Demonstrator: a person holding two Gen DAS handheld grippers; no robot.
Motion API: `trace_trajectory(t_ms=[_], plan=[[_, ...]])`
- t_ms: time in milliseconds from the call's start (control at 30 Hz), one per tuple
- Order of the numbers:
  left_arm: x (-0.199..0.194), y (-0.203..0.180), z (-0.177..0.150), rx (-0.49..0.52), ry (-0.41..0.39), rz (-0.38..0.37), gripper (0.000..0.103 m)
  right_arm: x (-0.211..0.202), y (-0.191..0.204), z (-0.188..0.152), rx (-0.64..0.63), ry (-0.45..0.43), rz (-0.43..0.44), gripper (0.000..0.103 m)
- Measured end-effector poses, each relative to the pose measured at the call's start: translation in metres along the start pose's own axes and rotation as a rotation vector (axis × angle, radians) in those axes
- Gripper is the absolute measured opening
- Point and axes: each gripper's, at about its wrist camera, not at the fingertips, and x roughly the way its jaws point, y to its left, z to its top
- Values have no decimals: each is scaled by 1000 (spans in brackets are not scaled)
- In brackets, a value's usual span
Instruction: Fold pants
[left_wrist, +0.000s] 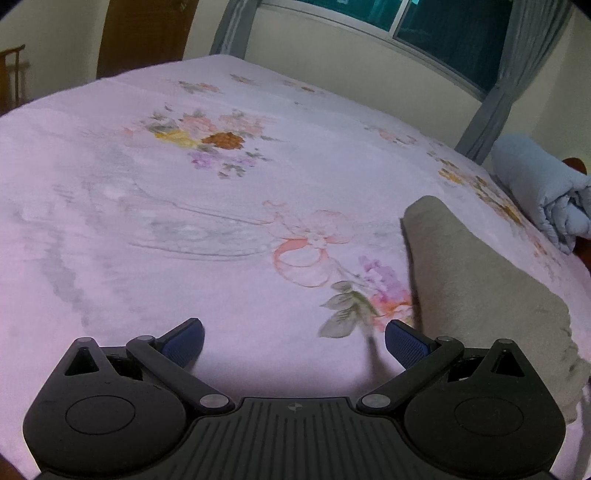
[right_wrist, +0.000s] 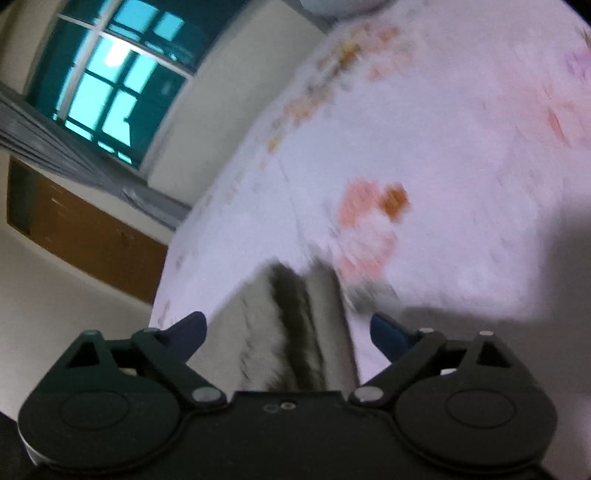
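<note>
Grey pants (left_wrist: 476, 288) lie folded lengthwise in a long strip on the pink flowered bedspread (left_wrist: 184, 229), at the right of the left wrist view. My left gripper (left_wrist: 293, 341) hovers open over bare bedspread just left of the strip, its right fingertip (left_wrist: 404, 341) close to the cloth edge. In the blurred right wrist view the pants (right_wrist: 280, 332) show a dark fold line and run between and under the wide jaws of my right gripper (right_wrist: 286, 334). Its blue pads stand apart from the cloth and press on nothing.
A rolled light blue quilt (left_wrist: 543, 192) lies at the far right edge of the bed. Behind the bed are a wall, a window (left_wrist: 424, 26) with grey curtains, and a brown door (left_wrist: 144, 33). The bed edge (right_wrist: 192, 236) runs along the left of the right wrist view.
</note>
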Motion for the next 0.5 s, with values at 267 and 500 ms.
trace_trajectory(t_ms=[267, 500], plan=[[4, -20, 0, 16, 19, -48, 103, 43, -4, -16, -6, 169, 39, 82], [7, -18, 0, 27, 35, -49, 103, 60, 16, -19, -63, 201, 46, 85]])
